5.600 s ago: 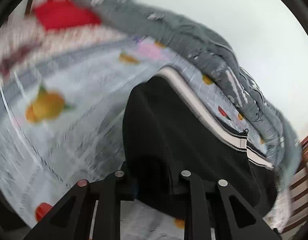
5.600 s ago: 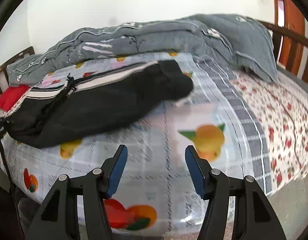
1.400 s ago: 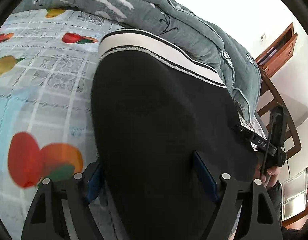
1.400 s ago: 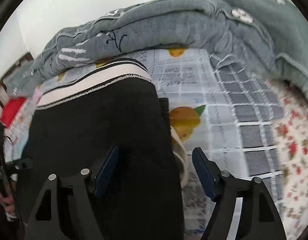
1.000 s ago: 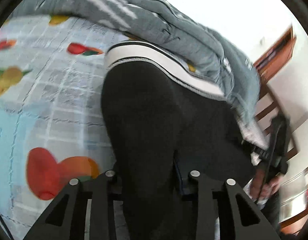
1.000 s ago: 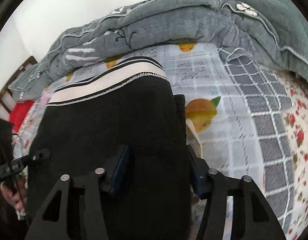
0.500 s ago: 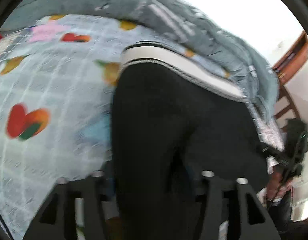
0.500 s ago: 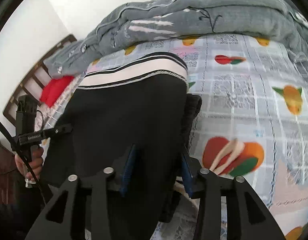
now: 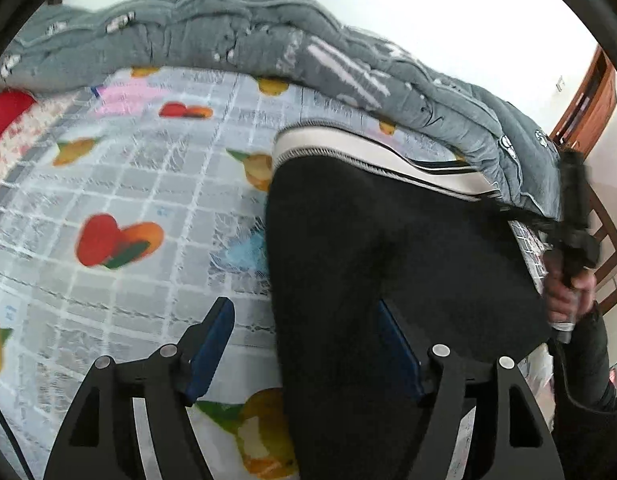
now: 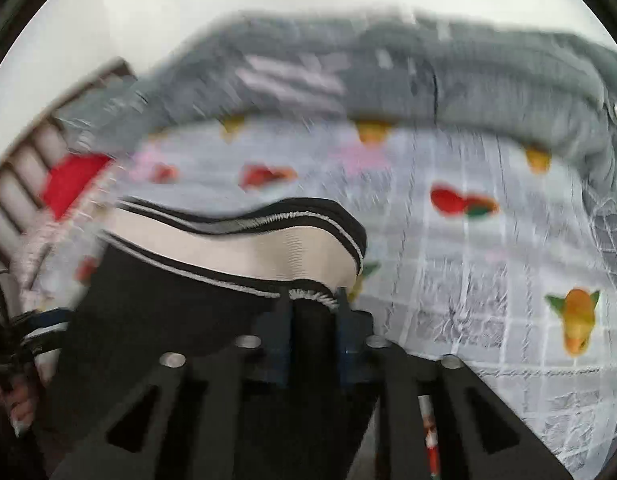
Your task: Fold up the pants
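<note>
The black pants (image 9: 388,264) with a white-and-black striped band (image 9: 372,156) lie folded on the fruit-print bed sheet (image 9: 148,200). My left gripper (image 9: 304,344) is open; the pants' left edge lies between its blue pads, the left pad (image 9: 212,340) over bare sheet. My right gripper (image 10: 312,336) is shut on the black pants (image 10: 168,320) just below the striped band (image 10: 236,248). The right gripper and the hand holding it also show at the right of the left wrist view (image 9: 572,240).
A rolled grey quilt (image 9: 268,48) lies along the far side of the bed. A red pillow (image 10: 72,184) sits by the wooden headboard slats (image 10: 24,168). A wooden bed frame (image 9: 612,248) and door (image 9: 588,104) stand at the right.
My left gripper has opened and let go of the pants, its left pad now over the sheet. My right gripper has closed fully on the pants and swung the fabric toward the headboard side.
</note>
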